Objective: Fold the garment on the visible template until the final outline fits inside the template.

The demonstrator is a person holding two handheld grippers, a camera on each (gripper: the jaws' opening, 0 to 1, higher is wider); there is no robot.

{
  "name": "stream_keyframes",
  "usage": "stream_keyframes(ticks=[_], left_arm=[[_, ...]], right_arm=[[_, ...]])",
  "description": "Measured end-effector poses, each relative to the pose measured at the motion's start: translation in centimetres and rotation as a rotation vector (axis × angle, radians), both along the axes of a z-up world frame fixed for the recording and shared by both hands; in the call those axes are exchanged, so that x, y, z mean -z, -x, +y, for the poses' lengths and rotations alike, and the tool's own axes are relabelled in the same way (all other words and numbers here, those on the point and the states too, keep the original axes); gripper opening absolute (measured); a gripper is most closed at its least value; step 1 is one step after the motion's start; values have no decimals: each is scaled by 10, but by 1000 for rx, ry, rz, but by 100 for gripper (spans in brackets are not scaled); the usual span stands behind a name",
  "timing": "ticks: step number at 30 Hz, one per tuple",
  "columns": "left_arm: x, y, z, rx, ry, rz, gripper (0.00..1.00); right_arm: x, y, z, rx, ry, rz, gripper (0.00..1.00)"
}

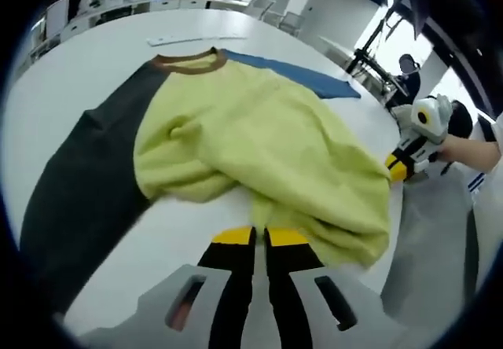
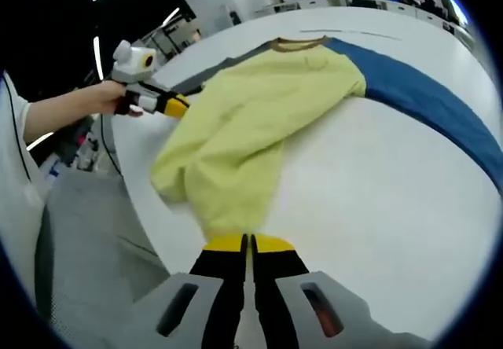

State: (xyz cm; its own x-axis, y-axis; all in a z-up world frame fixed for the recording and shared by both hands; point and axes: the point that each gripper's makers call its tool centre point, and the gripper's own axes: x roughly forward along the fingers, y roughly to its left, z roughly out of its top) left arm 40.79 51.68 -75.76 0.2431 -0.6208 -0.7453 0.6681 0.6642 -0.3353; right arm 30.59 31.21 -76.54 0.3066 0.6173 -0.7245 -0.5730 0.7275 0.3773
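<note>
bare table (image 2: 377,184) beside garment (image 2: 259,121)

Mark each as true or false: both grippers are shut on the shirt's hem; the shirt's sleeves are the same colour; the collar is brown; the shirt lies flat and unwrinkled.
1. Both the left gripper and the right gripper are shut on the yellow-green shirt. True.
2. Both sleeves match. False: one sleeve is dark grey, the other blue.
3. The collar is brown. True.
4. The shirt lies flat. False: its body is lifted and bunched.
</note>
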Motion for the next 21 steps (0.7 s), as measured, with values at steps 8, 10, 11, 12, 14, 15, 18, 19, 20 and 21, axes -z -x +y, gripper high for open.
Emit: stream_keyframes(ticks=[8, 10, 11, 12, 14, 15, 18, 19, 20, 21], left_arm=[[-1, 3, 1, -13, 1, 14, 1], [-3, 6, 2, -16, 3, 19, 1], [-4, 7, 2, -20, 5, 21, 1], [-6, 8, 3, -22, 6, 22, 1], [-7, 10, 5, -28, 8, 25, 1], [-9, 12, 6, -34, 8, 27, 1], [-12, 16, 10, -41, 7, 25, 1], [-13, 17, 11, -42, 8, 26, 1], [-14, 19, 13, -44, 8, 27, 1], [-15, 21, 14, -43, 8, 28, 1]], right_arm=[[-3, -2, -1, 1, 3, -12, 2], [-3, -2, -3, 4, 6, -13, 2], [-4, -2, -4, 7, 6, -15, 2], [-6, -2, -6, 15, 4, -17, 2], [-7, -2, -8, 23, 6, -20, 2], [-8, -2, -9, 27, 9, -23, 2], [-10, -1, -13, 36, 11, -27, 2], [-11, -1, -13, 39, 11, -28, 2], [-12, 0, -15, 43, 12, -29, 2], [-12, 0, -16, 47, 13, -30, 2]])
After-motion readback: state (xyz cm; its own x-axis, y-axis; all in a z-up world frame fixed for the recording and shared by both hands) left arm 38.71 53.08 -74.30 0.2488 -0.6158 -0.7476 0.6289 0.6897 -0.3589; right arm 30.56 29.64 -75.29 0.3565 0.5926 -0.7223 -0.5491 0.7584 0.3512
